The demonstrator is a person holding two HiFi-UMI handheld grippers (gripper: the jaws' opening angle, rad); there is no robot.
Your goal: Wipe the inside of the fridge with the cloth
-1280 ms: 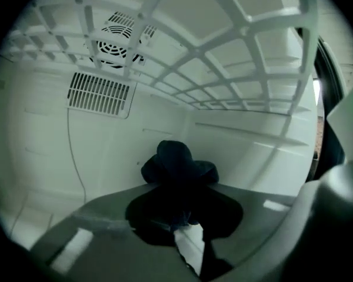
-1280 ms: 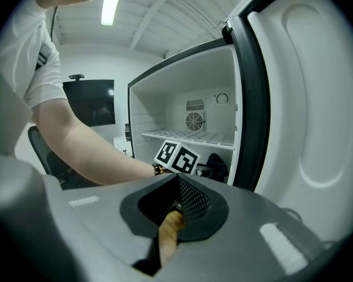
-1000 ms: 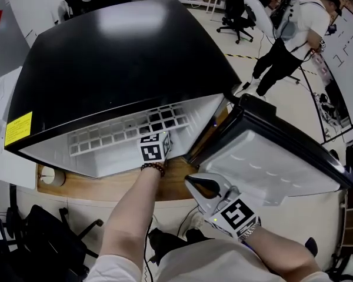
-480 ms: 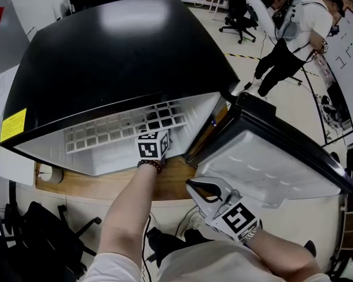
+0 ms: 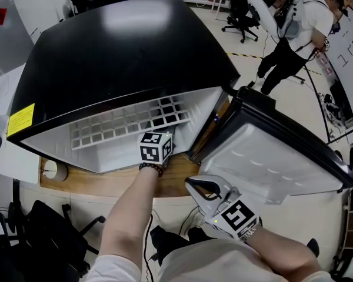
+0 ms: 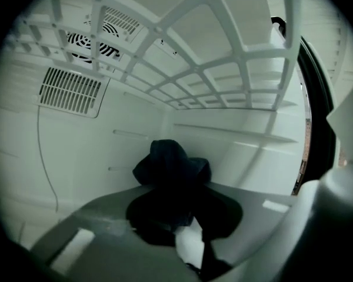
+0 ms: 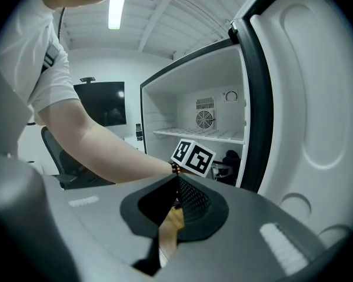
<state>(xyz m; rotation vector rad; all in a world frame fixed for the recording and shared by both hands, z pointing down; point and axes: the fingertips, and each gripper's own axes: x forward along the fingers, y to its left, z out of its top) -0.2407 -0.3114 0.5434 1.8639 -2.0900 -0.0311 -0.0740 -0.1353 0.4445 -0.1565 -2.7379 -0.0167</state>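
Reaching into the open fridge, my left gripper has its jaws pinched narrowly on the dark cloth, which bunches up ahead of the jaw tips, low in the compartment and towards the back wall, under the wire shelf. I can't tell whether the cloth is pressed on a surface or just short of one. My right gripper hangs outside by the swung-out door, jaws fully together with nothing in them. I judge the job under way but far from finished: the door is open, the cloth is in hand and inside, and that's all I can vouch for. The white lining shows no marks or wet streaks, so I can't say which parts are done. I'd count the side walls, the shelf, the area around the vent grille and the floor as remaining.
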